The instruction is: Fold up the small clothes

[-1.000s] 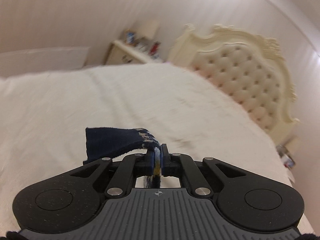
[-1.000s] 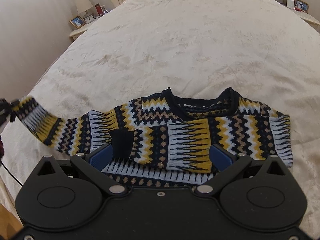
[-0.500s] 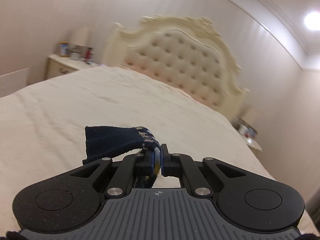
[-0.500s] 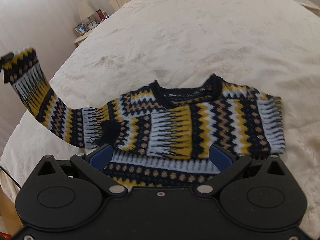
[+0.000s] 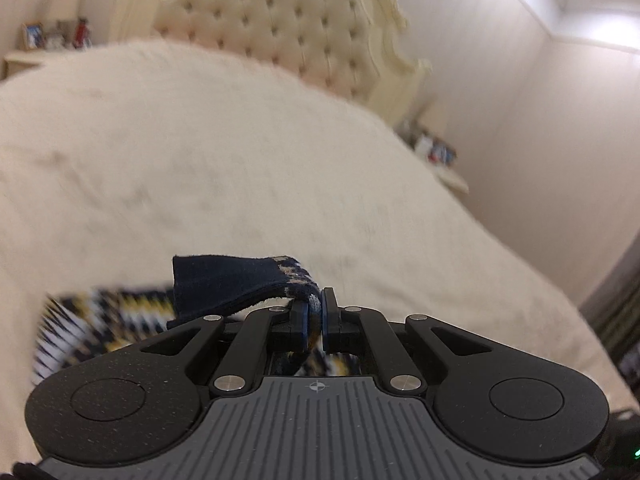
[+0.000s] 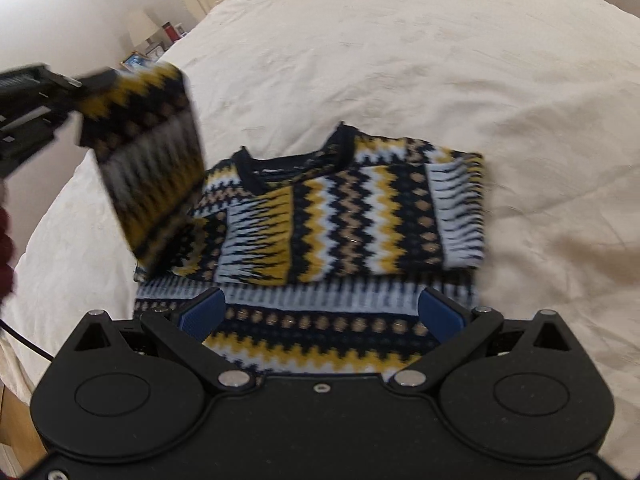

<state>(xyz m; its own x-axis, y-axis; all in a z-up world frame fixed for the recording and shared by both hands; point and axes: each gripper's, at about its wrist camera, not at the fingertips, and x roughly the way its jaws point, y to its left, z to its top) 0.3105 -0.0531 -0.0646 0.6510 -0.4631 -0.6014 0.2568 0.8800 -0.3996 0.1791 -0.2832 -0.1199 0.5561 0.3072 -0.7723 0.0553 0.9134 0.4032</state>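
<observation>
Sleeve fold: I carry the zigzag-patterned navy, yellow and white knitted sweater's point(image 6: 348, 220) sleeve point(image 6: 152, 168) inward.
Left tool point(image 5: 315, 316) clamps the cuff; right tool point(image 6: 322, 312) gapes empty; next, lay the sleeve across the chest, clear of the bed's point(image 6: 400, 48) edge.

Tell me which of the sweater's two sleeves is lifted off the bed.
The sleeve on the picture's left in the right wrist view: the left gripper is shut on its cuff, holding it in the air. The other sleeve lies folded flat across the sweater's chest.

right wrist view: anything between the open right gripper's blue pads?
Only the sweater itself: its patterned lower body spans the gap between the right gripper pads, lying on the bedspread. Whether the pads touch it is unclear.
</observation>
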